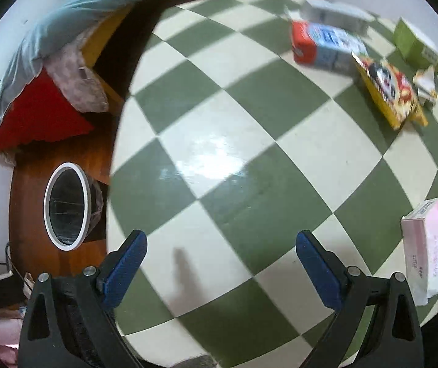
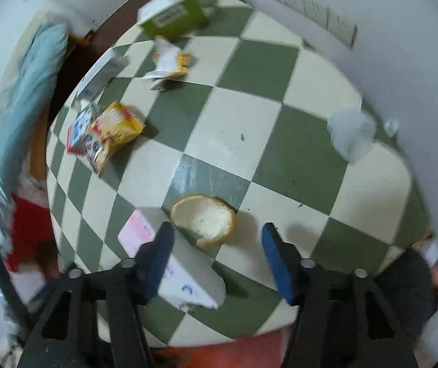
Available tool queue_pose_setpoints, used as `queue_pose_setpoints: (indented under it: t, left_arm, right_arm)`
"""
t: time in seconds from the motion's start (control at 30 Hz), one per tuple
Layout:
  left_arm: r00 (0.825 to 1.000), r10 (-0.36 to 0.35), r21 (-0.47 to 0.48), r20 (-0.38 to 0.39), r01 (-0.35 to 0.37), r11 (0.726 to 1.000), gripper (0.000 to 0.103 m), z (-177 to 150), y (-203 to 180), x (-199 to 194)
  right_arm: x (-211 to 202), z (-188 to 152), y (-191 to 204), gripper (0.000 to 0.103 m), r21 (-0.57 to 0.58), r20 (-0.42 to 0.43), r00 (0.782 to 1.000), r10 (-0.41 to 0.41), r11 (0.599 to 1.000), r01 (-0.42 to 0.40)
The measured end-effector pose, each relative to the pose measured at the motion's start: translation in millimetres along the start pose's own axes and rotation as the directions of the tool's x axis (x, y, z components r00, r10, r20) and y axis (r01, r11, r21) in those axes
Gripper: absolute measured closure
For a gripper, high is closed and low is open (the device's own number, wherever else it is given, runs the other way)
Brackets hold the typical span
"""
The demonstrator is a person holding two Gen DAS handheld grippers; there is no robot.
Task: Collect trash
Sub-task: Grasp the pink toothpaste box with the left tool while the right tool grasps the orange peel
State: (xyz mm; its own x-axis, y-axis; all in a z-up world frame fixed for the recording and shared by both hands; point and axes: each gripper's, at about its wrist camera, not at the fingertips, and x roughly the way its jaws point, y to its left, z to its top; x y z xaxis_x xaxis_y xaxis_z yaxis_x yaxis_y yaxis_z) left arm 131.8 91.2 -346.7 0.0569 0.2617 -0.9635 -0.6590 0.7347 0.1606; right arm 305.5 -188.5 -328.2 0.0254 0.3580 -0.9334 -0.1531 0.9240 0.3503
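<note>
Trash lies on a green and cream checkered table [image 1: 219, 153]. My left gripper [image 1: 220, 263] is open and empty over bare tabletop. Far right of it lie a red and blue carton [image 1: 326, 46], a yellow snack bag [image 1: 387, 92], a green box [image 1: 415, 43] and a pink tissue pack [image 1: 427, 245]. A white-rimmed bin [image 1: 65, 207] with a clear liner stands on the floor to the left. My right gripper [image 2: 217, 254] is open, just above a piece of fruit peel [image 2: 203, 219]. The pink tissue pack [image 2: 173, 263] lies under its left finger.
A crumpled wrapper [image 2: 169, 64], the green box [image 2: 173, 15], the snack bag [image 2: 114, 132] and a clear plastic cup [image 2: 350, 135] lie farther off in the right wrist view. A bed with blue and red covers [image 1: 50, 61] stands beyond the table's left edge.
</note>
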Motion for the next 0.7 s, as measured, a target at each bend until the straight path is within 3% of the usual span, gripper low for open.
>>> queue_pose_setpoints:
  t: [0.07, 0.17, 0.23, 0.43, 0.57, 0.7]
  left_arm:
    - [1.0, 0.006, 0.009, -0.014, -0.006, 1.0, 0.004, -1.5, -4.5, 4.1]
    - [1.0, 0.011, 0.008, -0.026, -0.011, 1.0, 0.004, -2.7, -6.5, 4.8]
    - [0.999, -0.007, -0.002, -0.037, 0.007, 1.0, 0.004, -2.5, -9.4, 0.1]
    - [0.99, -0.135, 0.036, -0.039, 0.137, 0.99, 0.004, -1.3, -52.8, -31.1]
    - [0.965, -0.244, 0.049, -0.097, 0.249, 0.967, 0.004, -0.6, -101.0, -42.4]
    - [0.932, -0.311, 0.049, -0.184, 0.325, 0.945, 0.005, 0.1, -147.8, -38.5]
  right_arm:
    - [8.0, -0.4, -4.9, 0.053, 0.028, -0.008, 0.999, 0.042, 0.999, -0.042]
    - [18.1, -2.1, -7.9, 0.068, 0.035, -0.003, 0.996, 0.089, 0.995, -0.088]
    - [20.2, -4.9, -5.5, 0.089, 0.019, 0.016, 0.997, 0.079, 0.997, -0.079]
    - [-6.9, -5.3, -14.1, 0.092, -0.01, 0.12, 0.992, -0.028, 1.0, 0.029]
    - [-26.3, -11.2, -35.3, 0.092, -0.012, 0.15, 0.981, -0.121, 0.992, 0.125]
    - [-30.3, -14.1, -62.3, 0.092, 0.034, 0.138, 0.979, -0.153, 0.988, 0.149]
